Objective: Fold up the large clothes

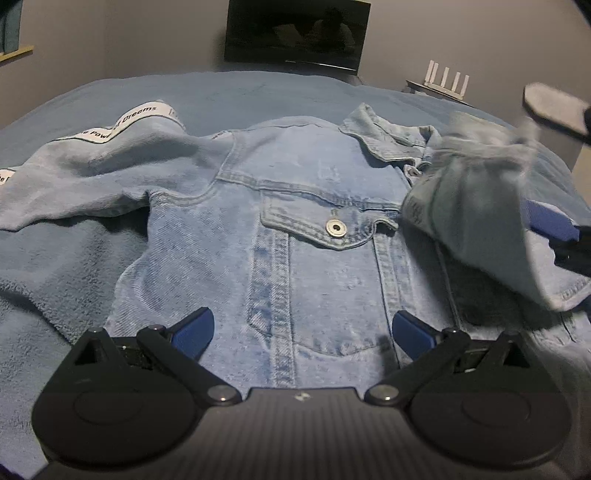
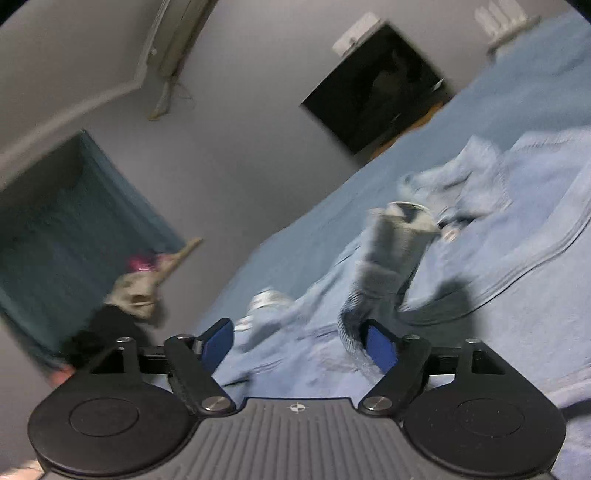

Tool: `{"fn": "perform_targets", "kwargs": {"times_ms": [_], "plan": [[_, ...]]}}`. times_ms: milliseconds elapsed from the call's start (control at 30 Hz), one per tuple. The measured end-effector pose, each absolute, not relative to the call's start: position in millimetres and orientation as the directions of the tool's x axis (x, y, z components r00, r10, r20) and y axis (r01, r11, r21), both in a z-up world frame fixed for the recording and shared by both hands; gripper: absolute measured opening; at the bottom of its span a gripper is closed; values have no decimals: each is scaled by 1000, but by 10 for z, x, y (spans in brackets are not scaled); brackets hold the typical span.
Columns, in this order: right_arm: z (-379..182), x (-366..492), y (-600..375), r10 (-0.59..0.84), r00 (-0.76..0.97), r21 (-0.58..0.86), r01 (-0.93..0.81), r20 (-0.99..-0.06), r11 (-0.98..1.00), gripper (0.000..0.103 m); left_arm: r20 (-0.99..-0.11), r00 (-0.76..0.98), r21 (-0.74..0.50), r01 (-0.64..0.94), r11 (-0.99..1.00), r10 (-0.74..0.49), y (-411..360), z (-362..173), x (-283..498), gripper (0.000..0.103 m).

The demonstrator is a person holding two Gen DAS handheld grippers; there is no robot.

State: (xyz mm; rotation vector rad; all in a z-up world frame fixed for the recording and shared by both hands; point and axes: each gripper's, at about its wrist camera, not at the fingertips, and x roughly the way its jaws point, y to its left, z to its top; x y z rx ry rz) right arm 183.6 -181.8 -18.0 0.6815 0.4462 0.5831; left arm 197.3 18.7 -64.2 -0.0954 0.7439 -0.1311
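A light-blue denim jacket (image 1: 314, 184) lies front up on a blue fleece blanket (image 1: 55, 266). Its left sleeve (image 1: 110, 147), with a white printed tape, stretches out to the left. My left gripper (image 1: 302, 332) hovers open over the lower front, below the chest pocket button (image 1: 335, 227), and holds nothing. The other sleeve (image 1: 480, 206) is blurred and folded over the jacket's right side, beside a blue pad (image 1: 550, 221) of the right gripper. In the right wrist view my right gripper (image 2: 299, 345) is open. The sleeve (image 2: 388, 258) stands loose against its right finger (image 2: 380, 347) and is not pinched.
A dark screen (image 1: 295, 33) hangs on the far wall. A white router (image 1: 447, 79) stands on a shelf at the back right. A teal curtain (image 2: 74, 221) and a pile of clothes (image 2: 136, 288) lie off the bed's side.
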Motion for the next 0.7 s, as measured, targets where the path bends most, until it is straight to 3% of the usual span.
{"fn": "perform_targets", "kwargs": {"times_ms": [133, 333, 600, 700], "plan": [[-201, 1893, -1748, 689, 705, 705, -402, -169, 585, 86, -664, 722, -165, 112, 980, -194, 174, -634, 1955, 103], [-272, 1882, -2001, 605, 775, 750, -286, -185, 597, 86, -655, 709, -238, 134, 962, -261, 212, -656, 1965, 103], [-457, 2050, -2229, 523, 825, 797, -163, -213, 582, 86, -489, 727, -604, 117, 789, -482, 577, -596, 1995, 96], [-470, 2064, -2207, 518, 826, 782, -166, -221, 600, 86, -543, 709, -546, 109, 830, -450, 504, -599, 2040, 94]]}}
